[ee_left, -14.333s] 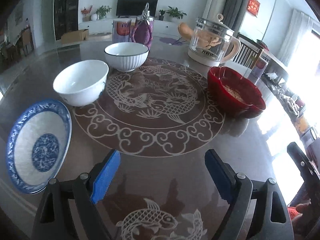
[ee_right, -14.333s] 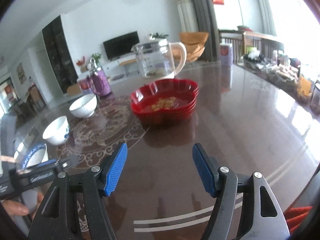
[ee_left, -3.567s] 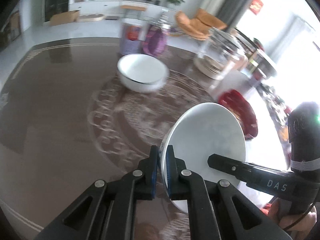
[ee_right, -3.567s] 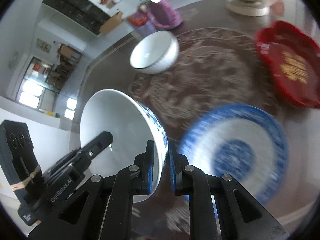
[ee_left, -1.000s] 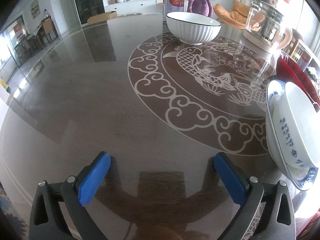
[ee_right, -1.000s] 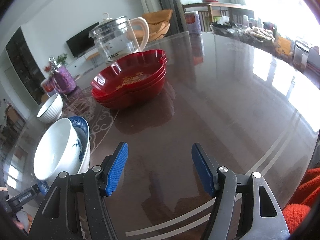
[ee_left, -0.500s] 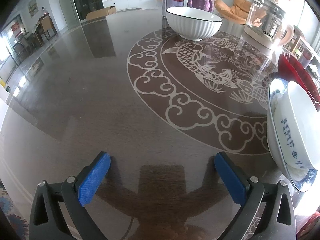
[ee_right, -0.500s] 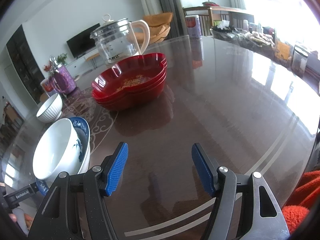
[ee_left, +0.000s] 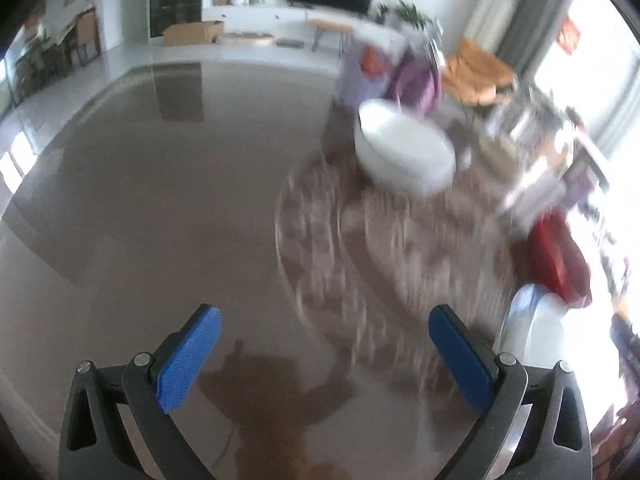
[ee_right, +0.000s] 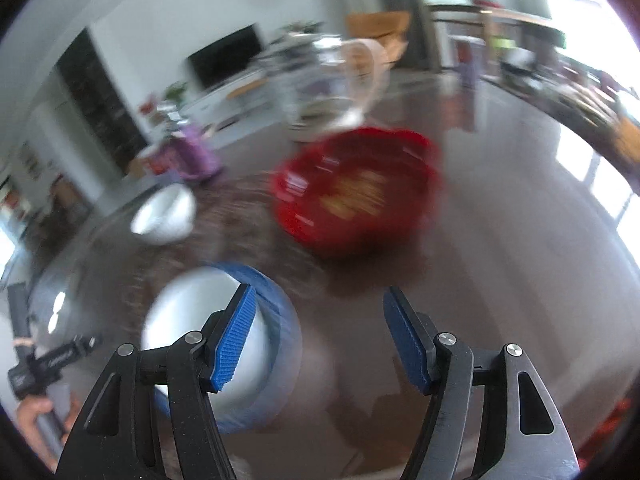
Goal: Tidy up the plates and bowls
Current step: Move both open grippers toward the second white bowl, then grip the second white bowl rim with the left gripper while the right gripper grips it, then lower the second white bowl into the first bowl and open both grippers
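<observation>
Both views are motion-blurred; fine detail cannot be read.

Left wrist view. The left part of the table (ee_left: pixel 140 184) is bare brown surface, running to a curved edge at far left with pale floor beyond. A ring of pale ornament (ee_left: pixel 320 248) starts right of centre. Beyond it sits a white bowl (ee_left: pixel 404 156), upright on the table, with a purple pot (ee_left: pixel 416 80) just behind it. Further right stands a glass kettle (ee_left: pixel 532 148), then a red dish (ee_left: pixel 556 260) near the right edge. At lower right a second white bowl (ee_left: pixel 548 332) sits inside a blue plate (ee_left: pixel 516 308). The left gripper (ee_left: pixel 324 348) is spread wide, blue pads far apart, with nothing between them and nothing touched. The pads hang over bare table; the stacked bowl lies just right of the right finger.

Right wrist view. At far left a hand (ee_right: pixel 36 420) grips the other tool's handle. The stacked bowl (ee_right: pixel 188 316) in the blue plate (ee_right: pixel 280 320) lies behind the left finger (ee_right: pixel 234 340), partly hidden by it; contact cannot be judged. The lone bowl (ee_right: pixel 164 212) stands further back, well apart from the stack. The red dish (ee_right: pixel 356 200) sits centre, kettle (ee_right: pixel 336 88) behind it. To the right the table (ee_right: pixel 520 240) is bare up to its curved far edge. The right gripper (ee_right: pixel 320 340) is spread, holding nothing, pads over bare surface.
</observation>
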A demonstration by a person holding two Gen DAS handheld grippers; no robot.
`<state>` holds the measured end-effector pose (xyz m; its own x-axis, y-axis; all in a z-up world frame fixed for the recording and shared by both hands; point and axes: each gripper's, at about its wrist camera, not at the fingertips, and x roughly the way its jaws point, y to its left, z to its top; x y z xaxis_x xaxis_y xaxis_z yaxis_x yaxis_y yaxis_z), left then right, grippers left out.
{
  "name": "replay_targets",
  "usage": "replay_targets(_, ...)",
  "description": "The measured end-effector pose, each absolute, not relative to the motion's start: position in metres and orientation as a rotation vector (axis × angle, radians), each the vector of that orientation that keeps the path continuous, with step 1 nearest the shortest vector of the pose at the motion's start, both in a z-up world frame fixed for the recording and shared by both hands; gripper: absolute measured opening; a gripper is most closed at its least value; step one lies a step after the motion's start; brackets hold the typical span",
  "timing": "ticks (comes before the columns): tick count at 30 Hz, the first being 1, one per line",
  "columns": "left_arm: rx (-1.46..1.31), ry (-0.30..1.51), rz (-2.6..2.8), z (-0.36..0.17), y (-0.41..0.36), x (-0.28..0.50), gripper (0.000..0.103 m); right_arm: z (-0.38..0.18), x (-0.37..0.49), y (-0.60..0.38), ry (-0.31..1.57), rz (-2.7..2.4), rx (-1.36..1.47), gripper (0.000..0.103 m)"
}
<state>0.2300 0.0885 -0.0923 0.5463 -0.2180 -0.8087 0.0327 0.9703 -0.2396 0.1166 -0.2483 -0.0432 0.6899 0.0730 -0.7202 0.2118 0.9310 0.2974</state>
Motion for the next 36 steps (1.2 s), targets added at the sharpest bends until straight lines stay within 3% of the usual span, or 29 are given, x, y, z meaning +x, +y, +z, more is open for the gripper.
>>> replay_targets(4,-0.207,0.966,-0.145,-0.074,0.084,0.295,0.102,-0.035,0.210,-0.215,0.965,0.125,0.505,0.070)
replay_targets(9,-0.216,1.038,-0.117,-0.093,0.073,0.364,0.079,-0.064,0.302,-0.191,1.071,0.102,0.569,0.070)
replay_targets(13,-0.217,1.078,-0.099,-0.111,0.066,0.392,0.066,-0.083,0.336,-0.178,1.103,0.095,0.564,0.069)
replay_targets(16,-0.217,1.099,-0.128,-0.119,0.059,0.402,0.049,-0.095,0.357,-0.168,1.119,0.103,0.558,0.068)
replay_targets(17,-0.212,1.107,-0.141,-0.121,0.055,0.404,0.040,-0.101,0.362,-0.165,1.133,0.101,0.550,0.065)
replay_targets(18,-0.214,1.109,-0.151,-0.124,0.054,0.404,0.030,-0.106,0.366,-0.162,1.144,0.100,0.549,0.052)
replay_targets(21,-0.223,1.090,-0.189,-0.121,0.047,0.405,0.011,-0.120,0.375,-0.155,1.163,0.117,0.572,0.030)
replay_targets(23,-0.193,1.084,-0.170,-0.118,0.042,0.402,0.009,-0.123,0.377,-0.150,1.150,0.138,0.599,0.017)
replay_targets(24,-0.181,1.083,-0.165,-0.117,0.041,0.401,0.009,-0.122,0.377,-0.149,1.151,0.127,0.592,0.016)
replay_targets(36,-0.161,1.046,-0.281,-0.056,0.025,0.307,0.010,-0.071,0.297,-0.171,1.085,0.197,0.632,0.015)
